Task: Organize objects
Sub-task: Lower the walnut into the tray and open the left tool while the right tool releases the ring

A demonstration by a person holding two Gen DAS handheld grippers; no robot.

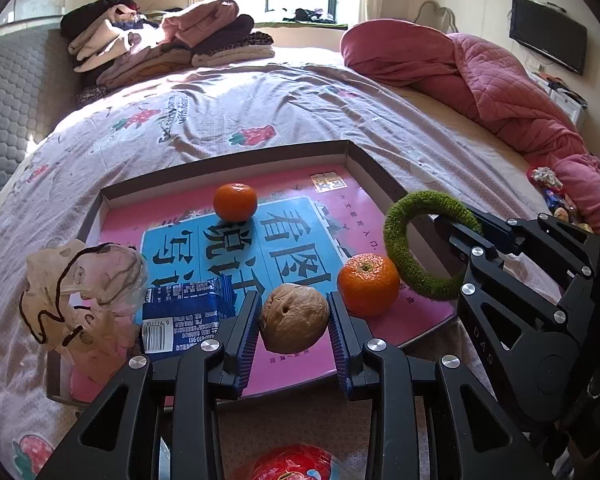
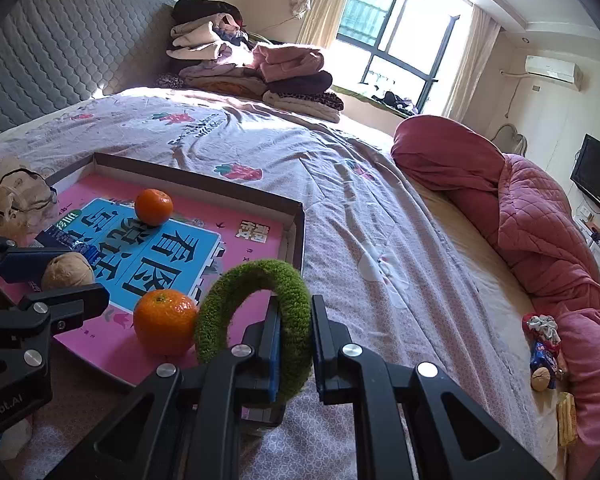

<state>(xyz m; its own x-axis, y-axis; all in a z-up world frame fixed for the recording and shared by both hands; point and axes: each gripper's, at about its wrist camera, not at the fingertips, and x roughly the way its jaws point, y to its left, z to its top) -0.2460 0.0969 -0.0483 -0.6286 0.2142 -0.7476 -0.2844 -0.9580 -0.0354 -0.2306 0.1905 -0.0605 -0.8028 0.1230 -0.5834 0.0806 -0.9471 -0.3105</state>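
Walnut gripped between my left gripper pads, over near edge of box lid; right gripper clamps green ring (upright) beside lid's right rim.

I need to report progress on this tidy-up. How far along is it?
Already in the tray: two tangerines, a blue snack packet and a crumpled bag. In hand: the left gripper holds a walnut, the right gripper a green fuzzy ring. Left: small items by the pink quilt.
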